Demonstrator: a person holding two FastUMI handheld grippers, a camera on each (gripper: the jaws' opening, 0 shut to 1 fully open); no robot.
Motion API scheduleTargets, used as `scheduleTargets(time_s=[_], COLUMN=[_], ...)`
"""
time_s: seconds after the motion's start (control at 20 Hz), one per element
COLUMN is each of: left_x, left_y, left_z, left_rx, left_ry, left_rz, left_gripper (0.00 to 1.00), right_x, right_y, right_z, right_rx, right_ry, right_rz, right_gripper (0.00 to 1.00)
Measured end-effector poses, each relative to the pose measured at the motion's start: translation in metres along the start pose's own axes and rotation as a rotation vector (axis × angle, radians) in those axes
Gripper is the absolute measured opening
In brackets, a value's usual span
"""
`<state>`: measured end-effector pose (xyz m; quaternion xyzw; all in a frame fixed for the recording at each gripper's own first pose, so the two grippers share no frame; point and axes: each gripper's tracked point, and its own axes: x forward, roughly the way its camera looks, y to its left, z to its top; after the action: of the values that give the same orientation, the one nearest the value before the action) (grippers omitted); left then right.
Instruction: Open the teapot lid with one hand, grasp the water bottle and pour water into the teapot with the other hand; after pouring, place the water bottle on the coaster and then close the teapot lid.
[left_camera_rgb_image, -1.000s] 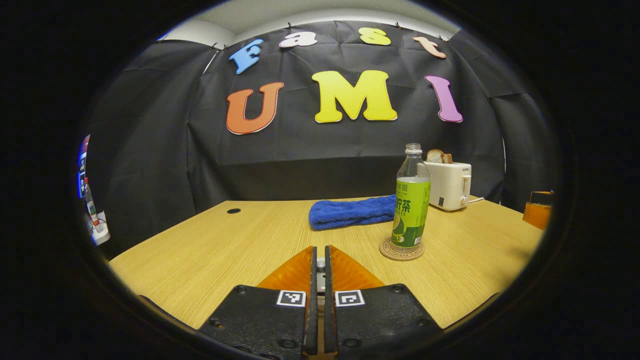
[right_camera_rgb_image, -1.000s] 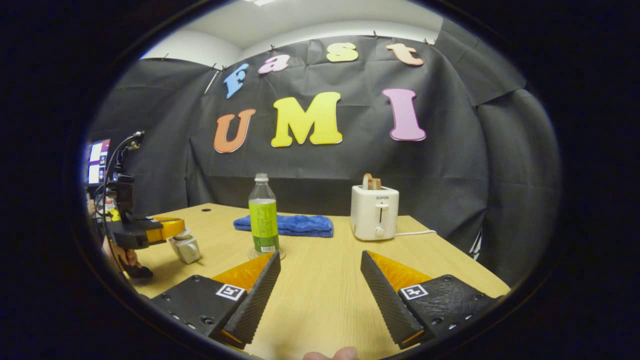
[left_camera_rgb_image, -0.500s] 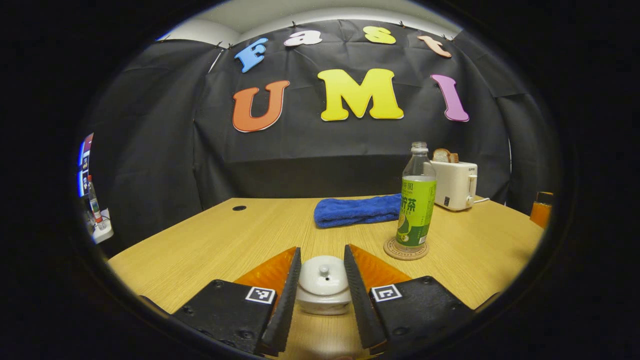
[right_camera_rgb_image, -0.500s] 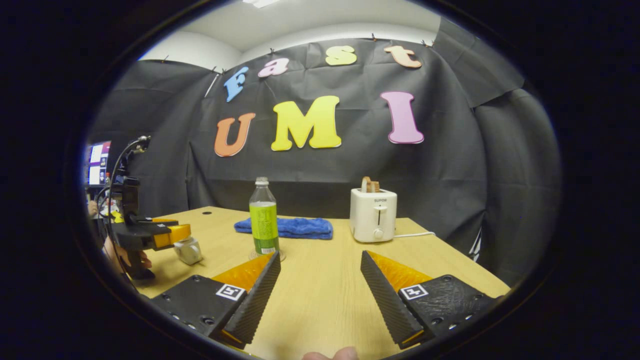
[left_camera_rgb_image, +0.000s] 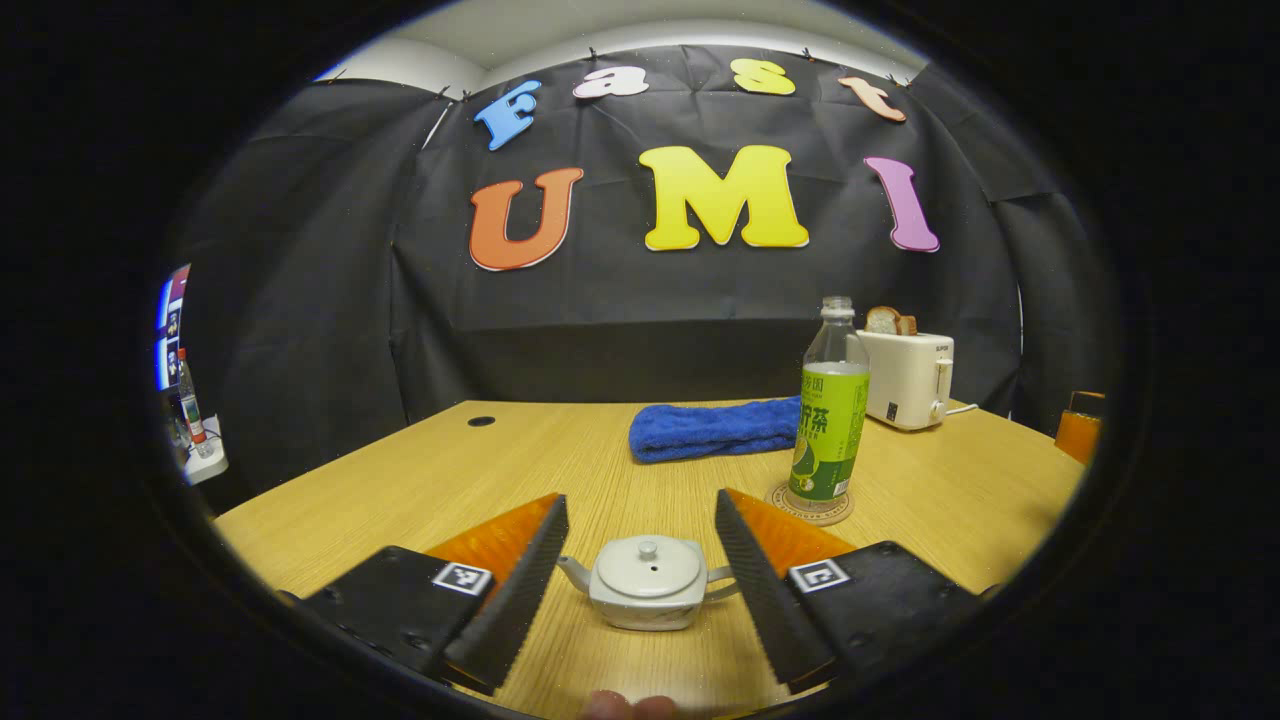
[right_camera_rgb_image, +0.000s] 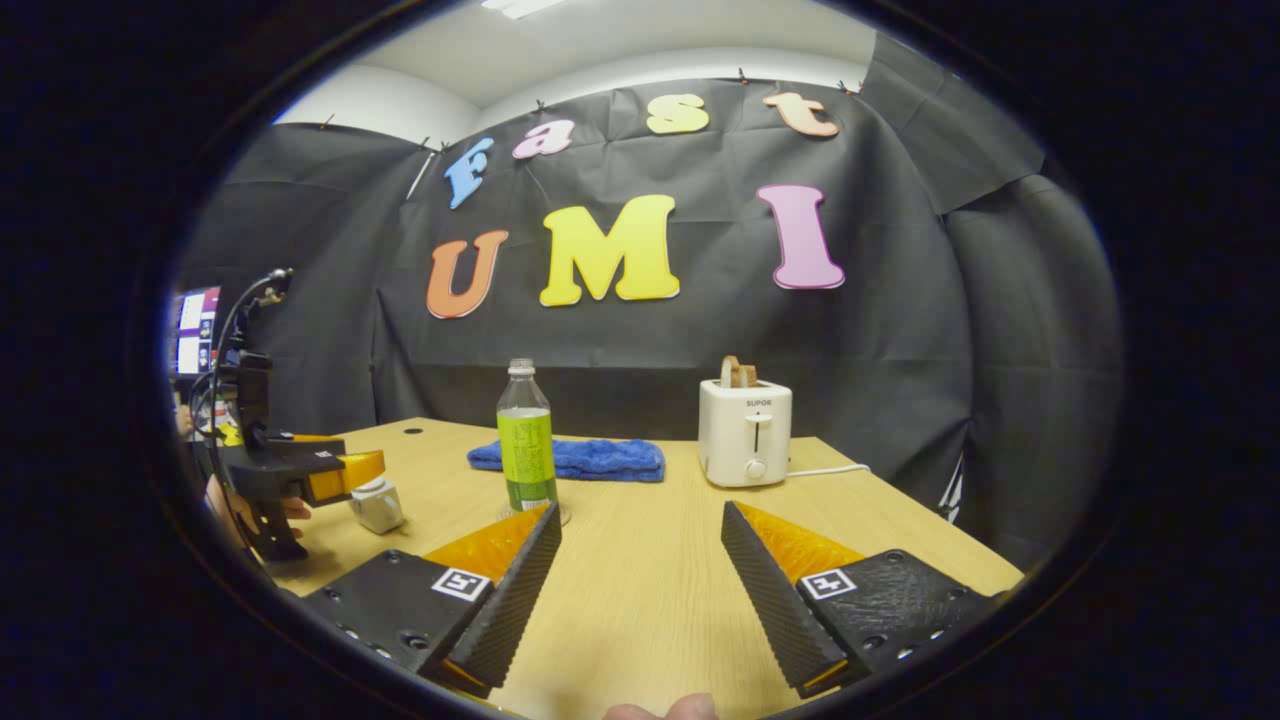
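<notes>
My left gripper (left_camera_rgb_image: 640, 590) is spread wide around the lidded teapot (left_camera_rgb_image: 647, 596), low centre; my right gripper (right_camera_rgb_image: 640, 590) gapes over bare table (right_camera_rgb_image: 640, 560).

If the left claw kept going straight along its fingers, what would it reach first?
Most likely the small white ceramic teapot with its lid on, which sits on the wooden table just ahead, centred between the open fingers of the left claw. The folded blue towel lies farther behind; depth is approximate.
</notes>
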<state>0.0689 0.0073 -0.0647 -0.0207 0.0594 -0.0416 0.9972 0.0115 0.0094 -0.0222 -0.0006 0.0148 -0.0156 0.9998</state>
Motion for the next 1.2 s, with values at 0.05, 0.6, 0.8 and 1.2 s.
scheduleTargets(time_s=[0.05, 0.6, 0.8, 1.2], left_x=[-0.005, -0.106, -0.147, -0.201], left_y=[0.000, -0.023, -0.024, -0.033], left_z=[0.009, 0.110, 0.118, 0.145], left_rx=[0.006, -0.023, -0.026, -0.014], left_ry=[-0.022, -0.231, -0.264, -0.314], left_rz=[0.006, -0.055, -0.050, -0.050], left_gripper=[1.00, 0.98, 0.98, 0.99], right_x=[0.000, -0.055, -0.097, -0.148], right_y=[-0.001, 0.006, 0.017, 0.011], right_z=[0.001, 0.085, 0.093, 0.109], right_rx=[0.004, -0.041, -0.038, 0.003], right_ry=[-0.004, -0.203, -0.251, -0.297], right_rz=[-0.009, -0.091, -0.102, -0.168], right_gripper=[0.96, 0.94, 0.96, 0.97])
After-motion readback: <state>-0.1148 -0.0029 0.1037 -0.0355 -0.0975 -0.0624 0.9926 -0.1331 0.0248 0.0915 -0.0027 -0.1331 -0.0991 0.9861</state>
